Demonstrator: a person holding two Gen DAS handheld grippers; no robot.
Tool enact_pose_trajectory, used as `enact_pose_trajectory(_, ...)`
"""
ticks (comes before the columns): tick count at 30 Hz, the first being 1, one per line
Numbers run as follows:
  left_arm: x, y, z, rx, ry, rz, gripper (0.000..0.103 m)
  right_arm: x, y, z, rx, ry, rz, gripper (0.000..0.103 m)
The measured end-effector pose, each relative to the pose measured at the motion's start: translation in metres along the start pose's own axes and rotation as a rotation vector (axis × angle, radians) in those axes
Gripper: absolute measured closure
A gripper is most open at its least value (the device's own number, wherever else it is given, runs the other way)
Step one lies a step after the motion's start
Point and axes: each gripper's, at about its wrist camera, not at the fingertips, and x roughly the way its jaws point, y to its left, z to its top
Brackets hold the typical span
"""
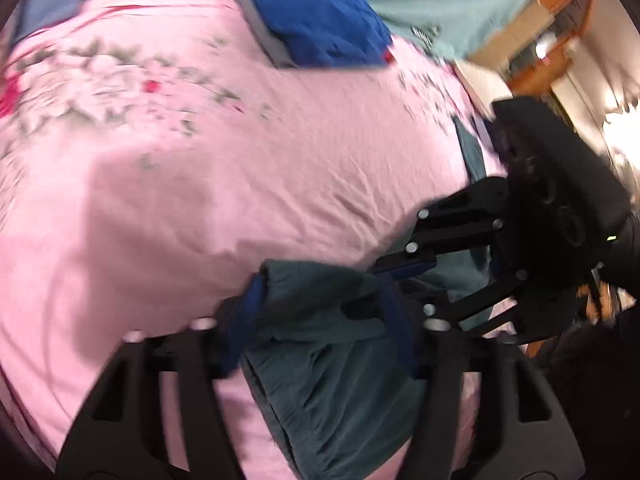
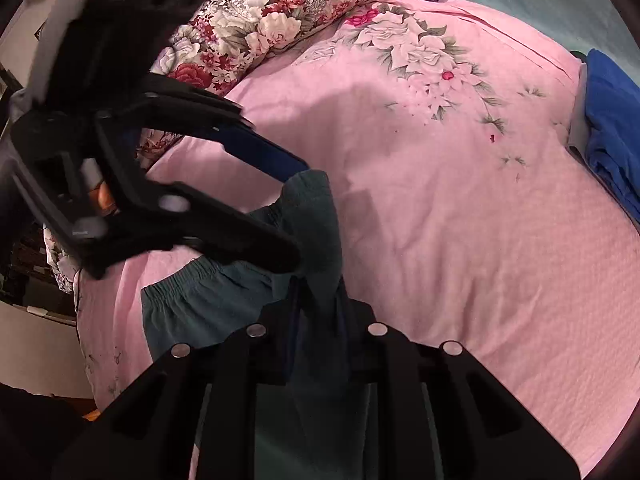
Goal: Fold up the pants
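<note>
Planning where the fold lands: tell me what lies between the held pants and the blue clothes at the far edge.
Only bare pink bedspread with a printed flower pattern; the right wrist view shows nothing lying between the pants and the blue clothes.

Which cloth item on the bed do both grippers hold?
The dark teal pants, pinched by the left gripper and right gripper; the blue folded cloth lies apart, untouched.

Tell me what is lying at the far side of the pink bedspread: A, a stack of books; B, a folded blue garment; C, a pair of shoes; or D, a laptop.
B: a folded blue garment lies at the far edge of the pink bedspread, while the left gripper and the right gripper are both closed on the teal pants.
</note>
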Motion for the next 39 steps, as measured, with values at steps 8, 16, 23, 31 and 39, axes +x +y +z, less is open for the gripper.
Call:
enact_pose_trajectory(8,-0.049,-0.034,-0.038,0.084,-0.088,0.074,0.097,-0.045,0.046,-0.013,-0.129,-0.087,0.042,0.1)
enact_pose_trajectory(16,-0.075,-0.073,-0.137,0.024,-0.112,0.143,0.097,-0.023,0.119,-0.057,-0.282,-0.026,0.141,0.1)
enact_pose_trajectory(23,-0.025,-0.048,-0.187,-0.087,-0.034,0.222,0.096,0.035,0.123,-0.079,-0.191,0.067,0.146,0.099)
enact_pose_trajectory(31,-0.085,-0.071,-0.18,-0.174,-0.202,0.348,0.022,-0.054,0.079,-0.108,0.065,-0.067,0.025,0.052)
enact_pose_trajectory(39,-0.026,-0.171,-0.08,-0.094,-0.368,0.122,0.017,-0.189,-0.111,-0.214,0.747,-0.218,-0.365,0.052)
